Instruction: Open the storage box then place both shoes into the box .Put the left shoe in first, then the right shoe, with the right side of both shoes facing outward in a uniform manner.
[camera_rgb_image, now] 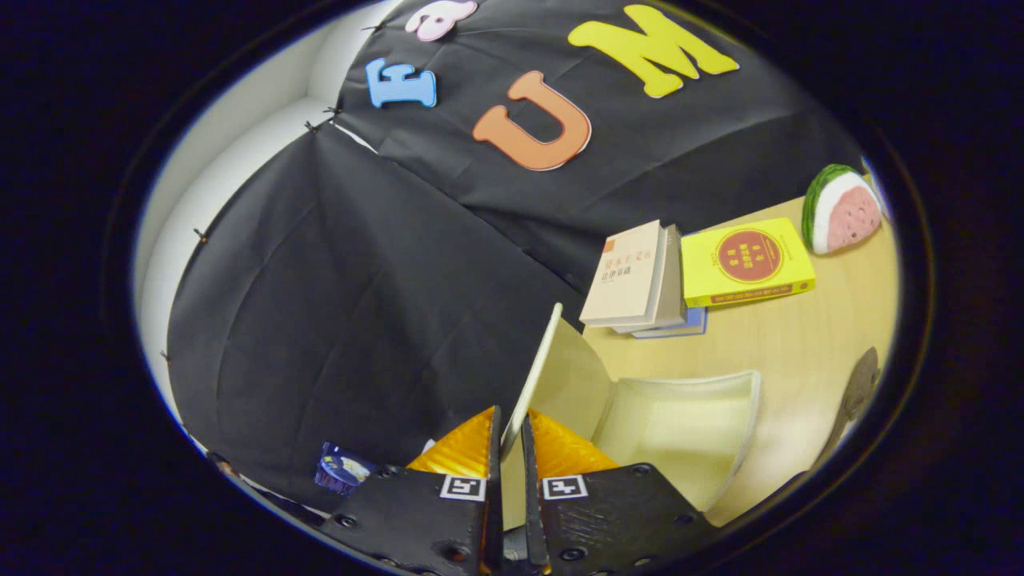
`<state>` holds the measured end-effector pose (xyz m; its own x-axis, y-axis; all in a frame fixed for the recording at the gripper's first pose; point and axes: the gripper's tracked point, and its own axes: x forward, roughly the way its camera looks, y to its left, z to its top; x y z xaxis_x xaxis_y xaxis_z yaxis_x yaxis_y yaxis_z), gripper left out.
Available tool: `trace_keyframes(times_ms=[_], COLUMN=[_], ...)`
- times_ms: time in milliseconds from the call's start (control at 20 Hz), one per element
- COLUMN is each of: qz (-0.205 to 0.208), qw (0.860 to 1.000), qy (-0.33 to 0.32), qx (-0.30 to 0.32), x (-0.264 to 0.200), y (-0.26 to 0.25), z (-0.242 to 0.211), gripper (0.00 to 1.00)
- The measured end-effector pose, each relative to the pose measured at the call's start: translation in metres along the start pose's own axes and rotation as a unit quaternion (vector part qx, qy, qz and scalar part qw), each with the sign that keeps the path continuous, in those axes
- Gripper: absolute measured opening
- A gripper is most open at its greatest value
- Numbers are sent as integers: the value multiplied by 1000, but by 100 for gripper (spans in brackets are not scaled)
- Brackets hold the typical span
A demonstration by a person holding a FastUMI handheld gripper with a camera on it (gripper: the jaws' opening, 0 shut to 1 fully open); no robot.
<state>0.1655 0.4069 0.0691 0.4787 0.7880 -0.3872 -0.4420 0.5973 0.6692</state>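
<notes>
Your fingers pinch the raised lid of the cream plastic storage box: box open, empty; 2 shoes remain to load.

My one camera rides on me, just behind my gripper, and looks forward along my two fingers; they are nipped together on the raised lid of the storage box, which sits hard against the lens; I look down into the box's open hollow from above and close by; the whole view is rolled, so the table beyond the box slants; further past the box lie a stack of books, a yellow book and a watermelon slice toy; behind them rises the booth's black cloth wall.
</notes>
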Motion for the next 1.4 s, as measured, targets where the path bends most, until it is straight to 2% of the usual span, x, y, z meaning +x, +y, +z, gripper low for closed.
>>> trace_keyframes(times_ms=[300, 600, 700, 900, 1200, 1400], qz=[-9, -18, -18, -36, -66, -113], qw=[999, 998, 998, 995, 990, 982], qy=[3, 12, 13, 1, -33, -59], qx=[-47, -52, -52, -92, -124, -138], x=[65, 84, 78, 49, -23, -80], y=[47, 40, 34, 13, -33, -84], z=[-4, -14, -14, -15, -11, -6], gripper=[30, 74, 83, 94, 96, 95])
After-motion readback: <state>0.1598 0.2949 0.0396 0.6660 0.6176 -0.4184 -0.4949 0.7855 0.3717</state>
